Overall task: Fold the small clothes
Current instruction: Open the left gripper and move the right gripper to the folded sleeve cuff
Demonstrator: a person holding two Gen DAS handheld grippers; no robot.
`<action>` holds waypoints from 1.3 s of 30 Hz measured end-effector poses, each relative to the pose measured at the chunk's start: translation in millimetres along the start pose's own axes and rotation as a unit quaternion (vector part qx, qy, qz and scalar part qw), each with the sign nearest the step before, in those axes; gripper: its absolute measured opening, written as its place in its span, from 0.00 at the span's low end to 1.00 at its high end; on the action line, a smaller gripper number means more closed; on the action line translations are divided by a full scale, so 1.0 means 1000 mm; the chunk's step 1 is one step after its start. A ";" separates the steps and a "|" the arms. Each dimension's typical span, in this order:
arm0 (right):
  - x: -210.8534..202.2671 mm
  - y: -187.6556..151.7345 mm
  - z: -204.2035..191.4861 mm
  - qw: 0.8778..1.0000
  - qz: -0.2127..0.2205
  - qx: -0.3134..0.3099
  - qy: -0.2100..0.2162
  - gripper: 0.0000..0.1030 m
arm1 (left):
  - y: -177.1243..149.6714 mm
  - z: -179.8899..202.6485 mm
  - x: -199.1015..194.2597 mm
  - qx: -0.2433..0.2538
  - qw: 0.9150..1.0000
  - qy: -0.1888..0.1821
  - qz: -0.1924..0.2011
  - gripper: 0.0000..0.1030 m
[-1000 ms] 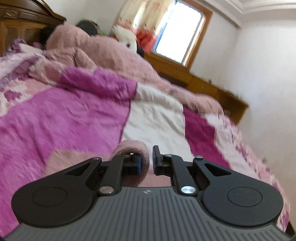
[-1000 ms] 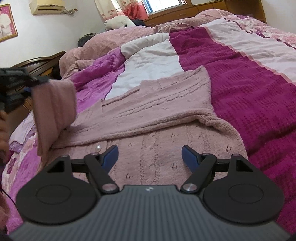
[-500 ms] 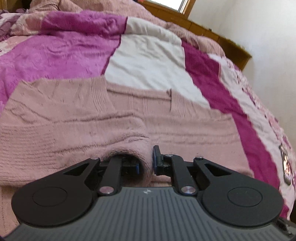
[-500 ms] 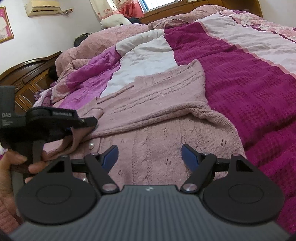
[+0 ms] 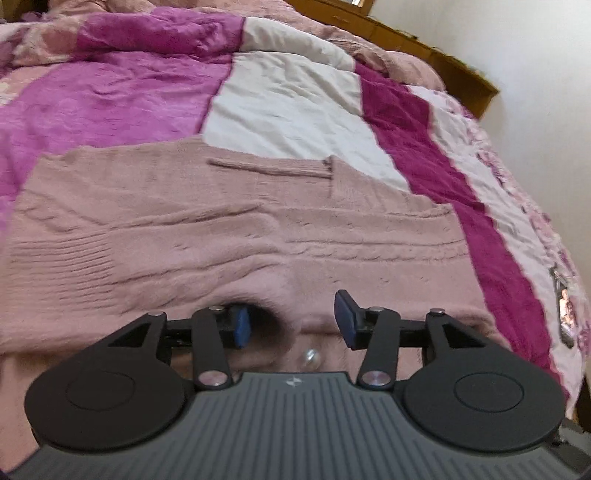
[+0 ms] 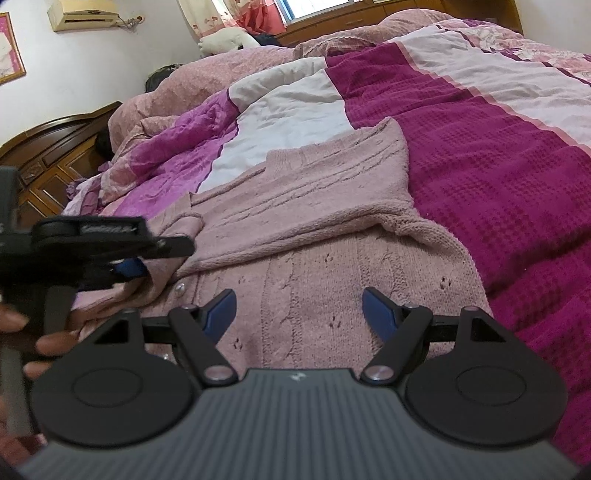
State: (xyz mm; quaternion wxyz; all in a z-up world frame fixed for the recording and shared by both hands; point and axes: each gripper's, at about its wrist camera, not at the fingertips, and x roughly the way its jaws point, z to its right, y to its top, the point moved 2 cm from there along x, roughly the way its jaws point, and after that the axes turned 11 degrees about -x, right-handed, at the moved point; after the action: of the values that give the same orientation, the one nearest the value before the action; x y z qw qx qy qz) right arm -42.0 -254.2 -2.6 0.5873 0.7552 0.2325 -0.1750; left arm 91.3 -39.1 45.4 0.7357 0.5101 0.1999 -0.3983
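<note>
Nearest the right wrist camera, the right gripper (image 6: 298, 309) hangs with its blue pads spread wide and nothing between them, just above the lower body of a dusty-pink knitted cardigan (image 6: 317, 236) that lies flat on the bed. A pearly button (image 6: 180, 288) sits on the knit just left of its left pad. Farther left in that view, the left gripper (image 6: 129, 267) is low over the folded-in sleeve (image 6: 173, 236), and the person's hand (image 6: 40, 334) is wrapped round its handle.

From the left wrist camera, the left gripper (image 5: 291, 321) has just been opening: its jaws now stand partly apart. A rounded fold of the sleeve lies between and just ahead of them. The left pad (image 5: 242, 326) is close against the knit, though whether it touches is unclear, and the right pad is clear of it. A button (image 5: 310, 357) shows below the fold.

Beyond the cardigan stretches a quilt (image 6: 498, 177) in magenta, white and purple panels. Past that lie a rumpled pink blanket (image 6: 229, 70), a dark wooden headboard (image 6: 48, 155) and a window with a curtain (image 6: 236, 14).
</note>
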 end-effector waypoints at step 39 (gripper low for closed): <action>0.034 0.049 -0.162 0.973 -0.005 -0.188 0.133 0.75 | -0.013 -0.161 -0.135 -0.070 0.980 0.186 0.029 0.54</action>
State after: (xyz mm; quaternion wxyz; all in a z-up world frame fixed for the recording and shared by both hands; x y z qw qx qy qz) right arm 12.7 -102.2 59.0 0.6818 0.6463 0.3414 -0.0292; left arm 17.8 156.7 67.7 0.7308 0.5277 0.3462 -0.2600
